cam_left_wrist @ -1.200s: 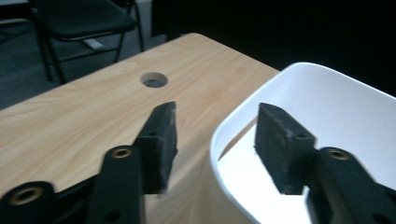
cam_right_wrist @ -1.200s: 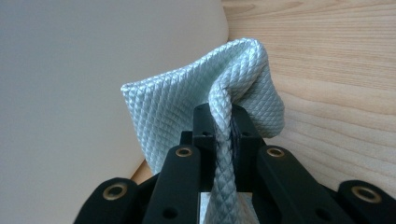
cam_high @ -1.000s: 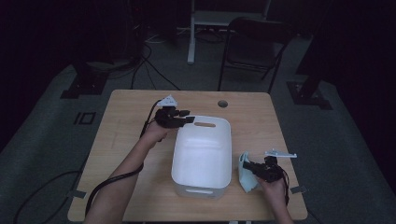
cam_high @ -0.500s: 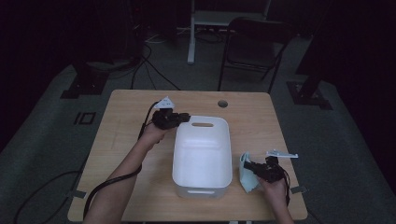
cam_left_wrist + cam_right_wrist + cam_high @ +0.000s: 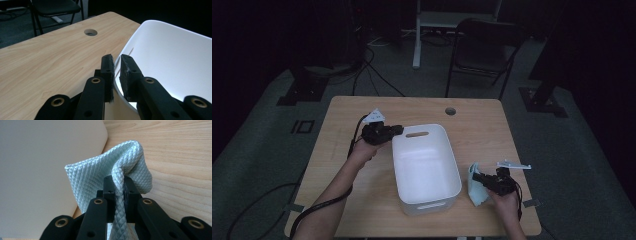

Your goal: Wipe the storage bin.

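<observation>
My left tongs have just been closing, and now they pinch the rim of the white tub at its upper left corner in the high view, a spot they were short of a second ago. My right tongs stay clenched on the pale green cloth, lower right, just beside the tub. With the tub steadied, I judge the cloth can go in.

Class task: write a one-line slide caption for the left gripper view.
Left gripper shut on the rim of the white tub, wooden table beyond.
</observation>
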The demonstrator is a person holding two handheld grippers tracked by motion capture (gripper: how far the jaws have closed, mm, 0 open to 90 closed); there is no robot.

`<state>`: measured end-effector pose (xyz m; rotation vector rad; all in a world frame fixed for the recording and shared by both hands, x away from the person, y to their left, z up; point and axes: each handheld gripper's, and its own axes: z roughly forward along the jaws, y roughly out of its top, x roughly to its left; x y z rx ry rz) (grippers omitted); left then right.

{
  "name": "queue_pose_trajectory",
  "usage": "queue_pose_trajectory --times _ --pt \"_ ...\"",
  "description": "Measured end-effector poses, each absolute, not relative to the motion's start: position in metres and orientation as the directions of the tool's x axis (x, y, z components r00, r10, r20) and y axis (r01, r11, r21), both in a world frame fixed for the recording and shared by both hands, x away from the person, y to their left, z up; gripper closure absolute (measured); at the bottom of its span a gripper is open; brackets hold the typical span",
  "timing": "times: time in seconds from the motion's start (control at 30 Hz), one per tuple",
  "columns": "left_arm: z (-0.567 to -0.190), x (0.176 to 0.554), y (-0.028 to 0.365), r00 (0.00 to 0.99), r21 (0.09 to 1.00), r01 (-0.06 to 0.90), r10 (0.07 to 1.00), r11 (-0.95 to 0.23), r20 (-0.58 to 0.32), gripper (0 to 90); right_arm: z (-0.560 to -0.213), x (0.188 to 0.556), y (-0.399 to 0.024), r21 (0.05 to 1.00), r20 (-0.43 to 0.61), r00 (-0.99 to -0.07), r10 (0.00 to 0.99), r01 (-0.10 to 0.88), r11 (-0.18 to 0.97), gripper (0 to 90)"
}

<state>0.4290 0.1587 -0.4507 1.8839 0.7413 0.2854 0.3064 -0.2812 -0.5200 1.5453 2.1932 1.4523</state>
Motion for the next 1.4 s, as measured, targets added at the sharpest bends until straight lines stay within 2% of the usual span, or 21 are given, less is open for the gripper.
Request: queue_pose_trajectory --times 0.13,0.27,0.7,0.87,0.97,1.4 --pt "-0.449 0.433 0.158 0.787 0.895 0.358 0.602 -0.267 -0.135 69.1 -0.521 0.307 -0.280 0.729 0.413 -0.489 0.768 0.684 0.043 83.4" --pt "-0.447 0.436 0.153 0.802 0.890 0.342 0.587 -0.300 -0.110 68.1 -0.522 0.307 -0.281 0.726 0.419 -0.484 0.768 0.687 0.038 83.4" --pt "-0.450 0.445 0.145 0.819 0.881 0.353 0.559 -0.316 -0.128 78.0 -0.522 0.306 -0.283 0.726 0.420 -0.482 0.769 0.687 0.034 83.4" --pt "-0.450 0.437 0.149 0.823 0.881 0.337 0.558 -0.332 -0.104 83.9 -0.521 0.306 -0.285 0.726 0.423 -0.477 0.770 0.687 0.027 83.4" --pt "-0.451 0.430 0.156 0.806 0.885 0.339 0.584 -0.321 -0.097 86.3 -0.520 0.305 -0.286 0.729 0.423 -0.476 0.771 0.685 0.023 83.4" --pt "-0.450 0.405 0.184 0.721 0.878 0.391 0.685 -0.275 -0.106 85.6 -0.519 0.305 -0.282 0.729 0.421 -0.481 0.769 0.684 0.030 83.5"
